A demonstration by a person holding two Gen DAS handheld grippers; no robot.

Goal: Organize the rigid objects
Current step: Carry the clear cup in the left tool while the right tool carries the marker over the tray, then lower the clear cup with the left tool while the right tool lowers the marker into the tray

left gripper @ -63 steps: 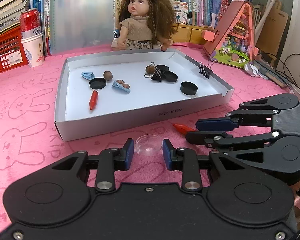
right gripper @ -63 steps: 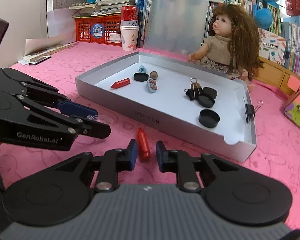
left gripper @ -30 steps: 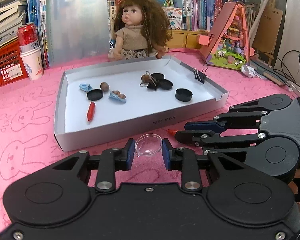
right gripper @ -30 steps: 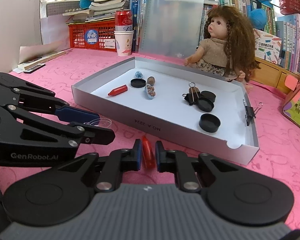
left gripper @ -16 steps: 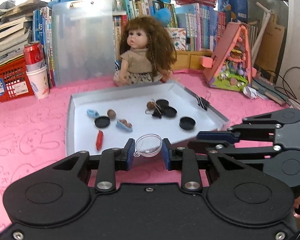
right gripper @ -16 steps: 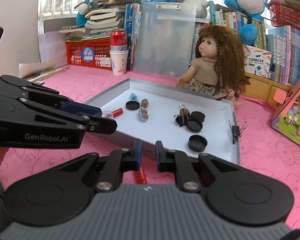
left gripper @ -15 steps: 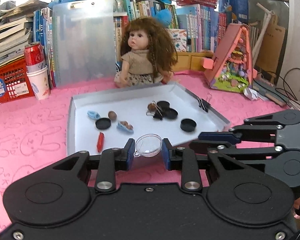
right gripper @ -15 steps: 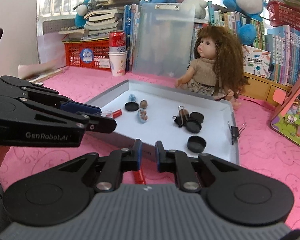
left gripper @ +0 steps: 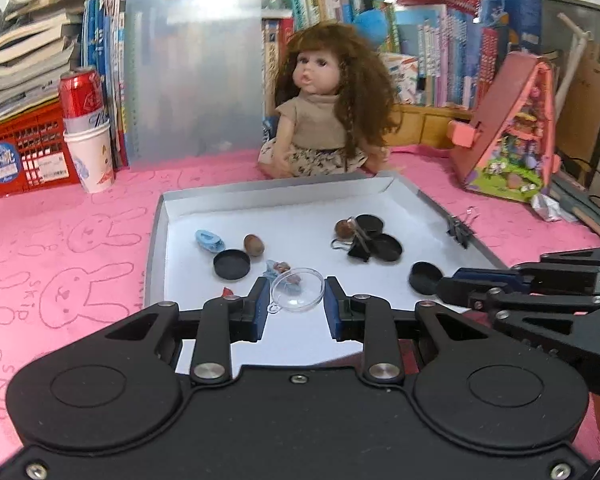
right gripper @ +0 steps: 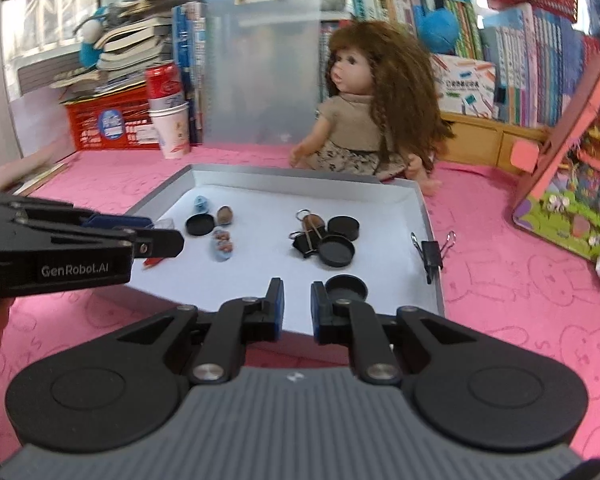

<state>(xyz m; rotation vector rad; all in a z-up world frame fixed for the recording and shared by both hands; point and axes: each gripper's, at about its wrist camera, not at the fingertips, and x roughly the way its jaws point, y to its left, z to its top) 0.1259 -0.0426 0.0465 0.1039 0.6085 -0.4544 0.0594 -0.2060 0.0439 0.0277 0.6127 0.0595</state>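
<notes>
Clamping left gripper [left gripper: 296, 304]: pads pressed on clear dome [left gripper: 298, 289], 1 each side.
Place of clear dome: above near part of white tray [left gripper: 155, 240].
State of right gripper [right gripper: 297, 300]: jaws nearly together; contents unclear.

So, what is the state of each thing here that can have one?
left gripper: jaws shut on clear dome
right gripper: jaws nearly together, nothing visible between
tray: open, no lid
binder clip: clamped on tray wall
soda can: upright in paper cup
doll: sitting upright
</notes>
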